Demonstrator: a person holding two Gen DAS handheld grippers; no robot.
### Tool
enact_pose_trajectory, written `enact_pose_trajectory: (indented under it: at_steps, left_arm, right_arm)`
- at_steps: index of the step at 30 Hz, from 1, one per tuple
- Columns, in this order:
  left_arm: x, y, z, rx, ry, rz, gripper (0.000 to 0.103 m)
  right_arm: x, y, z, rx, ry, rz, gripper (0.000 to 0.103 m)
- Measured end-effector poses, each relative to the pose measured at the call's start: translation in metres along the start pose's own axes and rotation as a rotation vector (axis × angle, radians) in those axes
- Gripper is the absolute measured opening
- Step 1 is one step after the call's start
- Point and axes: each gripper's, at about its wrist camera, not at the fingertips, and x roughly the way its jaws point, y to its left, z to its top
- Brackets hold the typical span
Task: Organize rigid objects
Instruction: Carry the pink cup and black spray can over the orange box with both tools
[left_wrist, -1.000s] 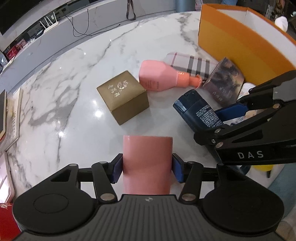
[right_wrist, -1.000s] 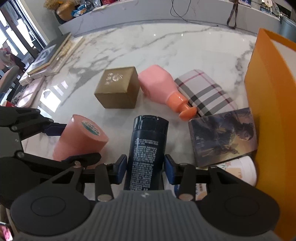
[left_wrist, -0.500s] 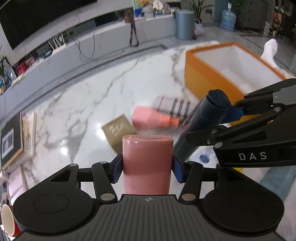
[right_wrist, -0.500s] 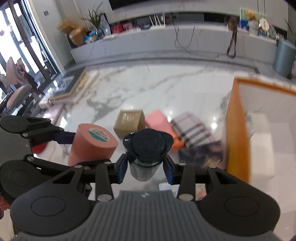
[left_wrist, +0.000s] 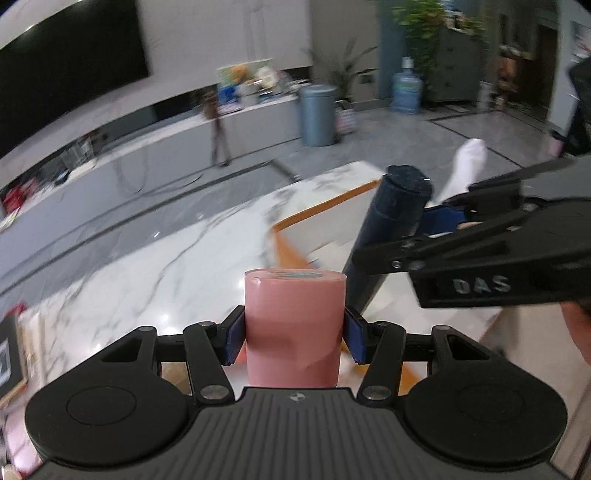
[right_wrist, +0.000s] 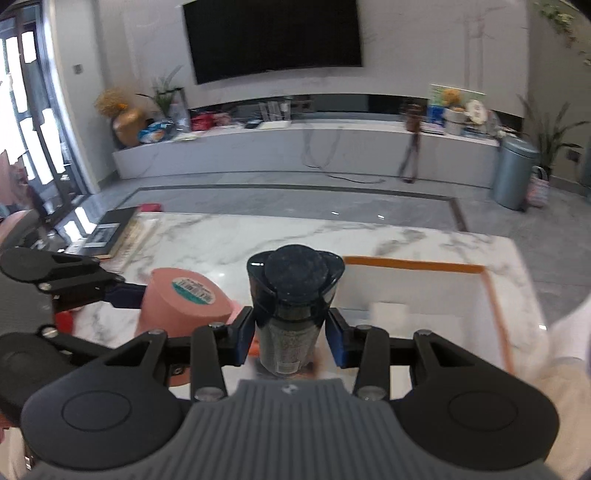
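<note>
A large black television (right_wrist: 275, 37) is hanging on the pale wall. Below it, a long low white console (right_wrist: 303, 147) is running along the wall, carrying clutter. Right of the console a grey-blue bin (right_wrist: 515, 171) is standing on the grey tiled floor (right_wrist: 295, 199). Left of the console, daylight is streaming through tall dark-framed windows (right_wrist: 33, 122).
</note>
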Motion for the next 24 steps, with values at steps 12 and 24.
enact_pose_trajectory:
  at_steps: [12, 24]
  left_arm:
    - [0.080, -0.085, 0.013, 0.259, 0.116, -0.130, 0.062]
    - [0.110, -0.071, 0.023, 0.239, 0.128, -0.067, 0.062]
  right_arm:
    - [0.023, -0.094, -0.051, 0.109, 0.252, -0.089, 0.042]
    - [0.064, -0.123, -0.067, 0.264, 0.335, 0.051, 0.042]
